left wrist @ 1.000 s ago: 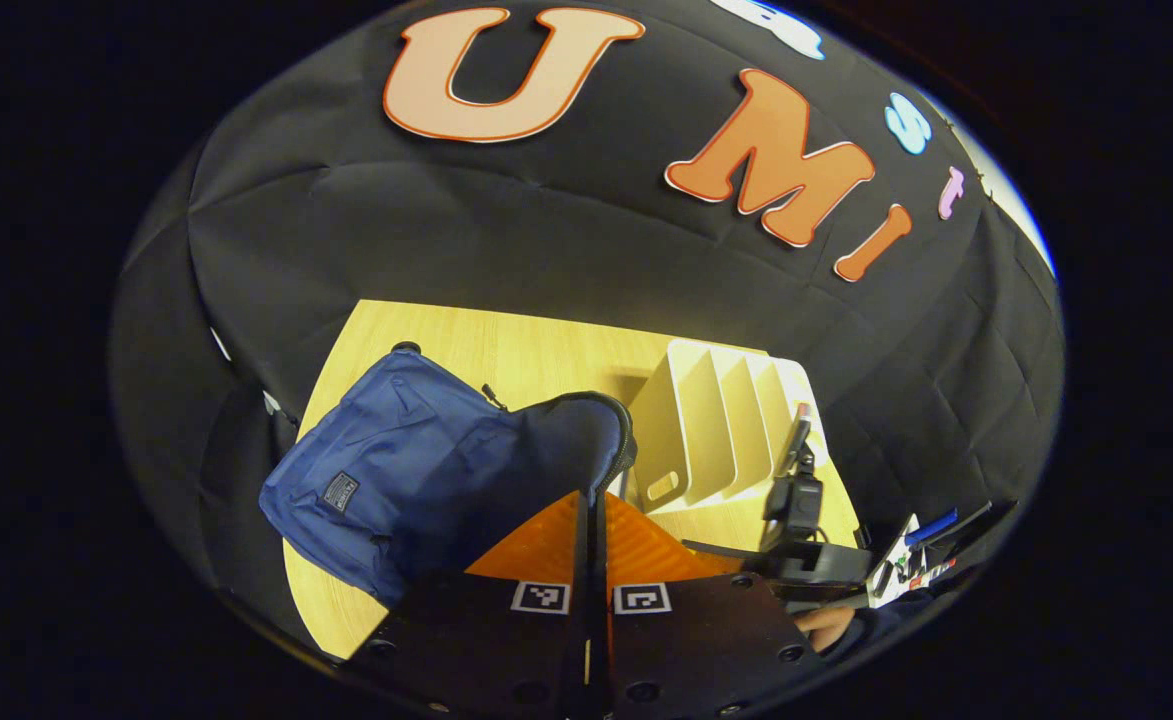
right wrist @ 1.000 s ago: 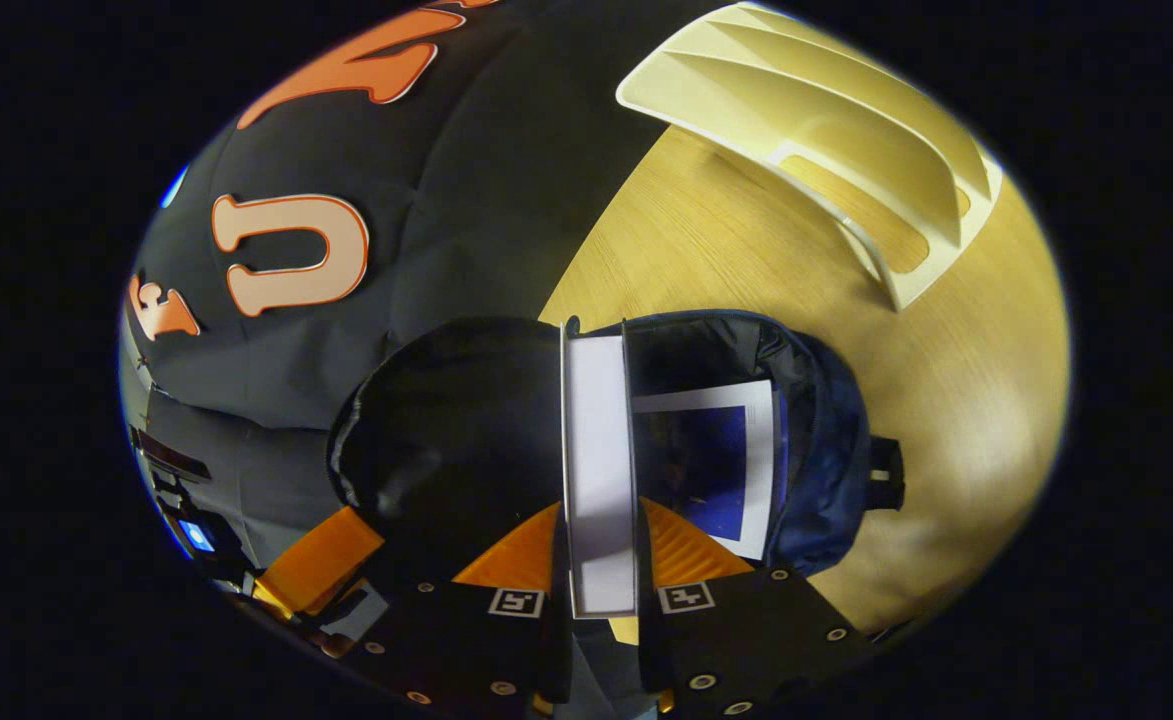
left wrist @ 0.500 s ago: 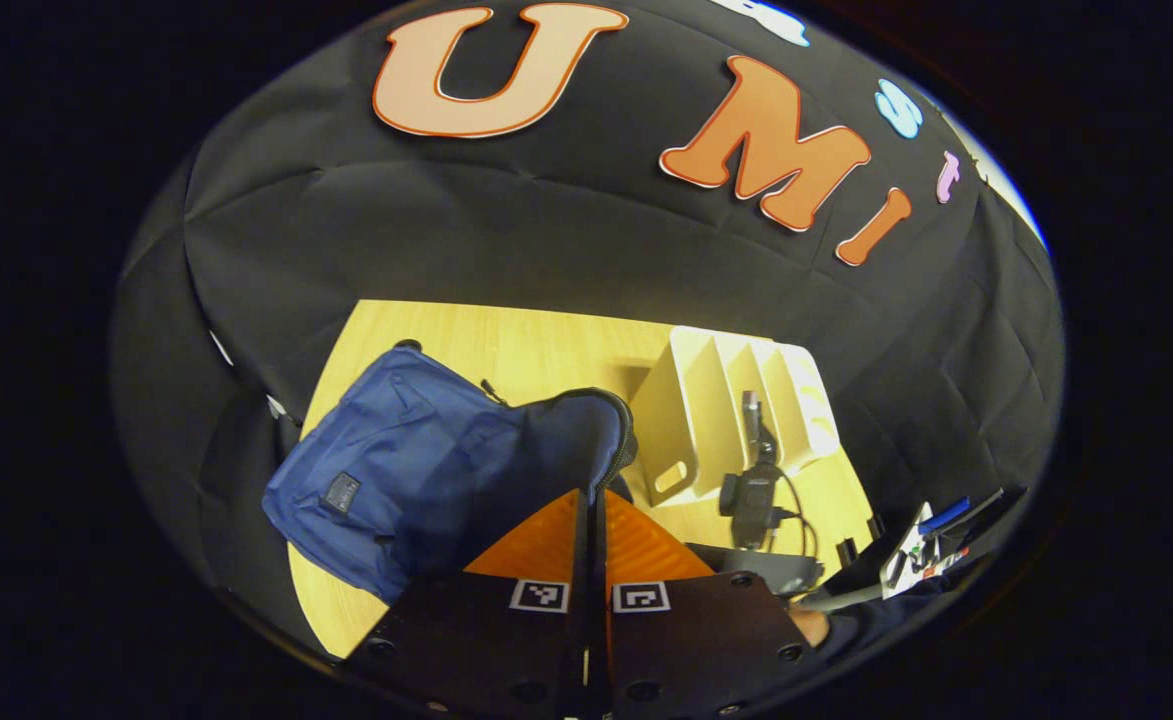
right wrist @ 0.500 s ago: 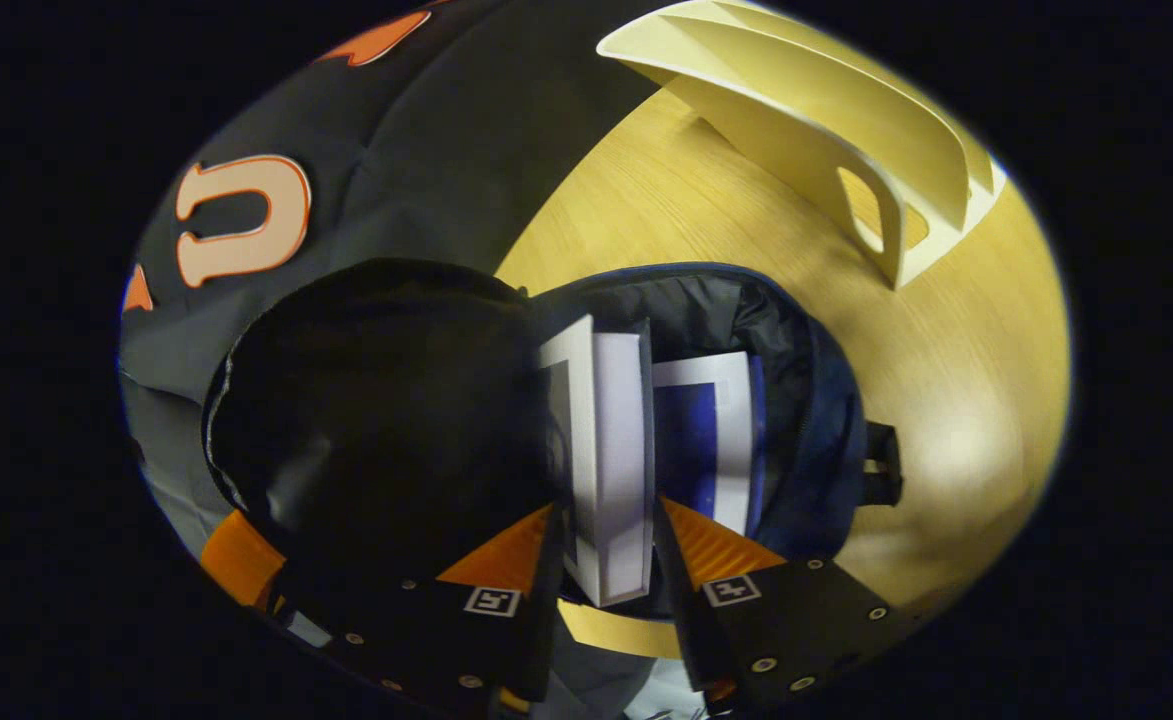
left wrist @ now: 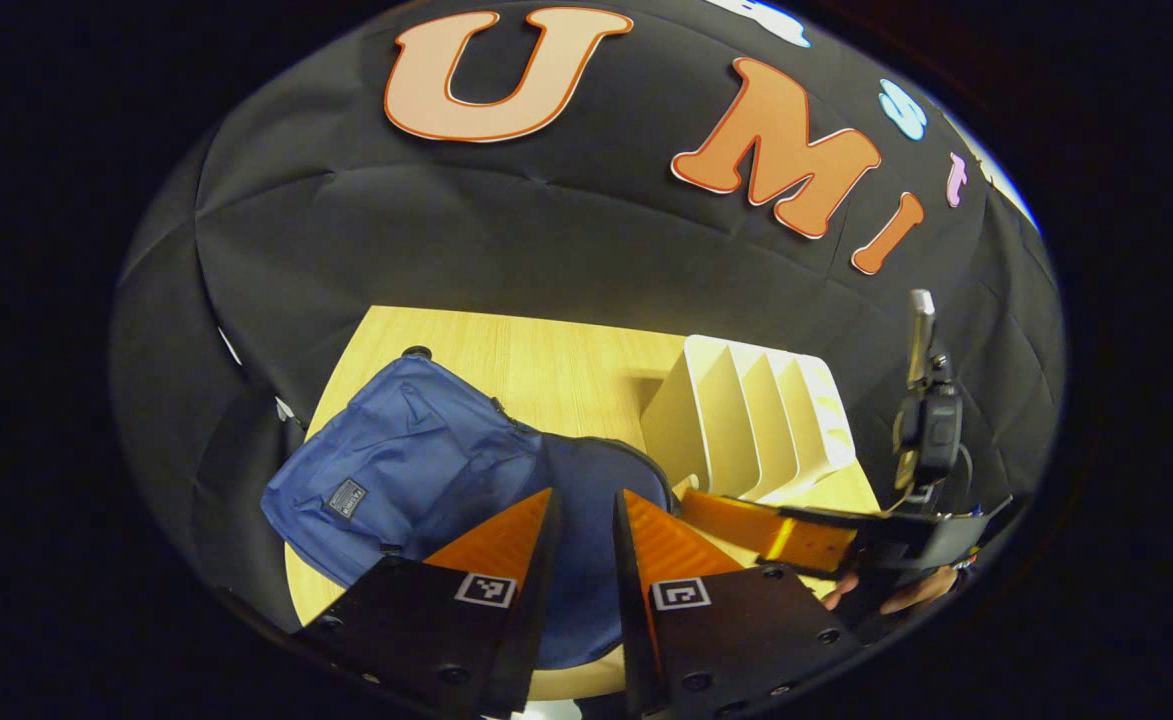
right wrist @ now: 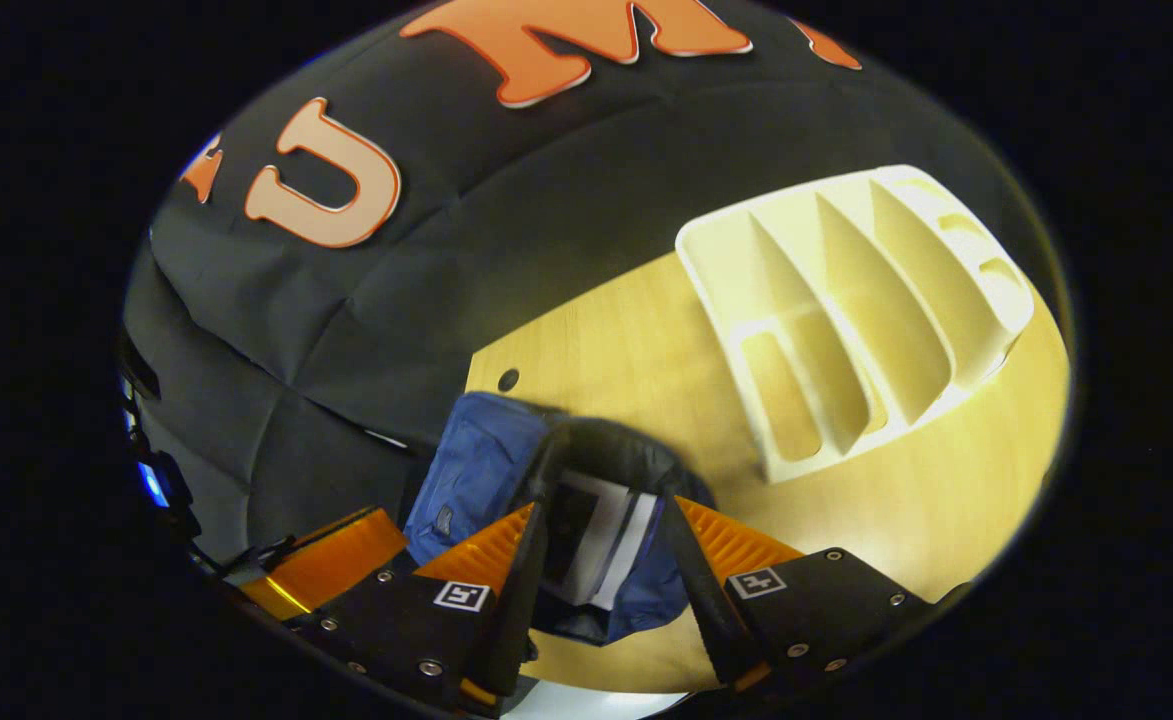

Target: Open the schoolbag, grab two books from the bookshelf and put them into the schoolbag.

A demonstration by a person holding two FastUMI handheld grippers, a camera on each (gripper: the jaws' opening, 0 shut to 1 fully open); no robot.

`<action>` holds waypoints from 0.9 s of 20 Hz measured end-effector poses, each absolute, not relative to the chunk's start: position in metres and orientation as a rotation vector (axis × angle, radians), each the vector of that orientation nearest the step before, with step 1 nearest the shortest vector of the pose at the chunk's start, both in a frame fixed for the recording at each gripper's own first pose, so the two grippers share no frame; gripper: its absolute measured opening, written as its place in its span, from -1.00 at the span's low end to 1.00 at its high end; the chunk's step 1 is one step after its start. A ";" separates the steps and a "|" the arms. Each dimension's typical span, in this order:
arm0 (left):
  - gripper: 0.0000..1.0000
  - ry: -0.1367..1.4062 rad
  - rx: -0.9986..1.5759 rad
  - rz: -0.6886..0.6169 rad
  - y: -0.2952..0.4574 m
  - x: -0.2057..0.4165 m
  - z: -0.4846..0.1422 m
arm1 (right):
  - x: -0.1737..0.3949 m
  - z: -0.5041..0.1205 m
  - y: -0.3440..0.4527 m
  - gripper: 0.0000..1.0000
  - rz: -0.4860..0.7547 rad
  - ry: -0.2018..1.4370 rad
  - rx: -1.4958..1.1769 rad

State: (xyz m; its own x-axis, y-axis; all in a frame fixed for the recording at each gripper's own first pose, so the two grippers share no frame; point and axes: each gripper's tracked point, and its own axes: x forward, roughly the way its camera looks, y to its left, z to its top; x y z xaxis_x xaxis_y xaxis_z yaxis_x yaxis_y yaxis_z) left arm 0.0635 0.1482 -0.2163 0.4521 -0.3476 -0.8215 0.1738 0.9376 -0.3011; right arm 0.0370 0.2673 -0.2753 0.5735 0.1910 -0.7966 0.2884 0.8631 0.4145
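The blue schoolbag (right wrist: 476, 470) lies on the wooden table (right wrist: 926, 500), near the left side, and its top is open. Inside the opening sit the books (right wrist: 601, 535), showing white edges. The white bookshelf (right wrist: 846, 310) stands to the right of the bag, and its slots look bare.

The right gripper (right wrist: 601, 600) hangs above the bag's opening with its fingers spread apart, holding nothing. The left gripper (left wrist: 581, 560) is over the near part of the bag, its fingers a little apart with nothing between them.

The bag is soft cloth, so it probably flops and folds when pushed. A good place to hold it is the stiff edge by the zipper. The books are likely stiff and a bit heavy, best pinched across the spine. Both books seem to be in, so the job looks almost finished.
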 end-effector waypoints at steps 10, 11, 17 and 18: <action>0.56 0.918 -0.179 -0.337 0.070 0.071 -0.192 | 0.052 -0.185 0.106 0.44 -0.240 0.652 0.242; 0.63 0.890 -0.175 -0.339 0.058 0.073 -0.185 | 0.056 -0.174 0.093 0.44 -0.254 0.618 0.219; 0.94 0.716 -0.159 -0.301 -0.011 0.076 -0.146 | 0.039 -0.116 0.020 0.46 -0.279 0.457 0.024; 0.94 0.680 -0.159 -0.284 -0.018 0.077 -0.138 | 0.036 -0.109 0.010 0.49 -0.274 0.435 0.000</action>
State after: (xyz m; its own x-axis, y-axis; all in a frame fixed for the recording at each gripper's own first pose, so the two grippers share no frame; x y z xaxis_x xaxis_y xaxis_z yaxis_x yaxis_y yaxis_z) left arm 0.0766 -0.0184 -0.1383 0.7413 -0.3092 -0.5957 0.2059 0.9495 -0.2367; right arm 0.0365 0.0103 -0.1093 0.8704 -0.2624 -0.4165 0.2625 0.9632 -0.0582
